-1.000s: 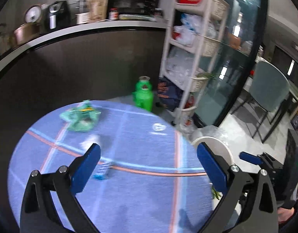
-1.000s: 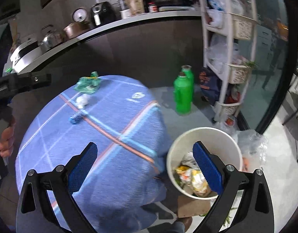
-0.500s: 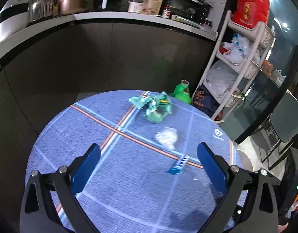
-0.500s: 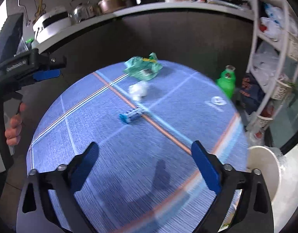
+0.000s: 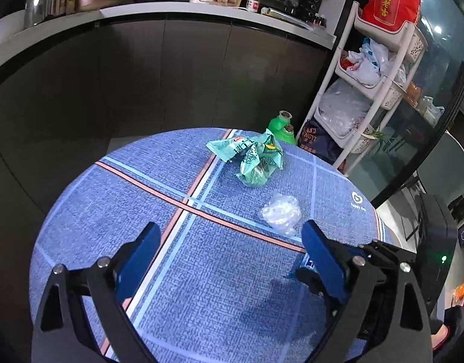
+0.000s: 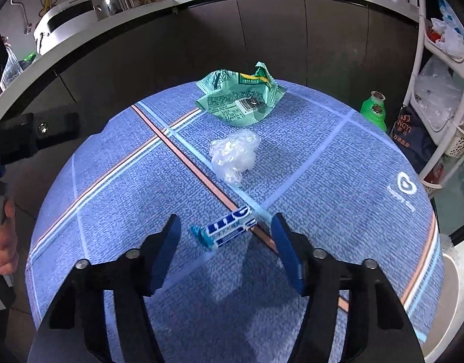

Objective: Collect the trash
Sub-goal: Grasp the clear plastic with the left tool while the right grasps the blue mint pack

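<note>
Three pieces of trash lie on the round blue tablecloth [image 6: 126, 205]. A crumpled green snack bag [image 6: 241, 99] [image 5: 253, 157] is at the far side. A clear plastic wad [image 6: 235, 154] [image 5: 280, 213] sits in the middle. A small blue-and-white wrapper [image 6: 229, 230] lies nearest. My right gripper [image 6: 225, 224] straddles that wrapper; its jaws are closing, with a gap left on both sides. My left gripper [image 5: 230, 242] is wide over bare cloth and closing slightly, with nothing between its fingers; the plastic wad lies just beyond its right finger [image 5: 322, 257].
A white bin [image 6: 455, 287] stands past the table's right edge. Green bottles [image 6: 374, 110] and a white shelf rack [image 5: 368, 90] stand on the floor behind. A dark counter [image 5: 171, 9] with appliances curves around the back. A person's hand [image 6: 2, 242] holds the left gripper.
Both grippers swung from the bin side to over the table and came lower. The right gripper's jaws narrowed around the blue-and-white wrapper. The trash lies where it was.
</note>
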The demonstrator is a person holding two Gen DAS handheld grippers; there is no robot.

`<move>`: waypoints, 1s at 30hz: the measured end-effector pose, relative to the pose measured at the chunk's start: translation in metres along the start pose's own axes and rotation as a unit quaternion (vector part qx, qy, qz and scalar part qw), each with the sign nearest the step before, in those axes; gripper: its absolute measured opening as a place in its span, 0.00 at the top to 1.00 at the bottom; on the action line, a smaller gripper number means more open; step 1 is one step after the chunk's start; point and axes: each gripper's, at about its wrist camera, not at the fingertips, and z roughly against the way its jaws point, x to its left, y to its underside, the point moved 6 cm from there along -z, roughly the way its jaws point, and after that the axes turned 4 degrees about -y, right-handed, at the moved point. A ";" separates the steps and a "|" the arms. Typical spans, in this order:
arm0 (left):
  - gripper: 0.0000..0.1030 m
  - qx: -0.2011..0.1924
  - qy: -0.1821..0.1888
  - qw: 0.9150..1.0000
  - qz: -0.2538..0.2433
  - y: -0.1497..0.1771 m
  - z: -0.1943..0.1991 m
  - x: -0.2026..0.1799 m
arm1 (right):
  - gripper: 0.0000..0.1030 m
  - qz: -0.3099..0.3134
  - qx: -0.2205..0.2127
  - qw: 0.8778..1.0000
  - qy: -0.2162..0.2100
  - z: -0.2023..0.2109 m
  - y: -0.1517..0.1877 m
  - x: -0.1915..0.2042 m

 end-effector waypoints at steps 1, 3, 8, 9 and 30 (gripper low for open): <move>0.12 0.002 0.005 1.000 0.001 0.000 -0.003 0.000 | 0.63 -0.003 0.001 1.000 -0.002 -0.002 0.001 -0.002; 0.16 0.006 0.017 1.000 -0.001 0.000 -0.009 -0.004 | 0.65 -0.008 -0.005 1.000 -0.008 -0.001 0.001 -0.005; 0.22 0.026 0.055 0.998 -0.012 0.004 -0.031 -0.025 | 0.67 -0.003 -0.015 1.000 -0.008 0.014 0.005 -0.009; 0.26 0.034 0.062 0.997 -0.016 0.005 -0.038 -0.031 | 0.67 -0.002 -0.018 1.000 -0.005 0.017 0.006 -0.011; 0.84 0.081 0.033 0.995 -0.048 0.004 -0.111 -0.093 | 0.67 -0.047 -0.042 0.998 0.008 0.063 0.023 -0.056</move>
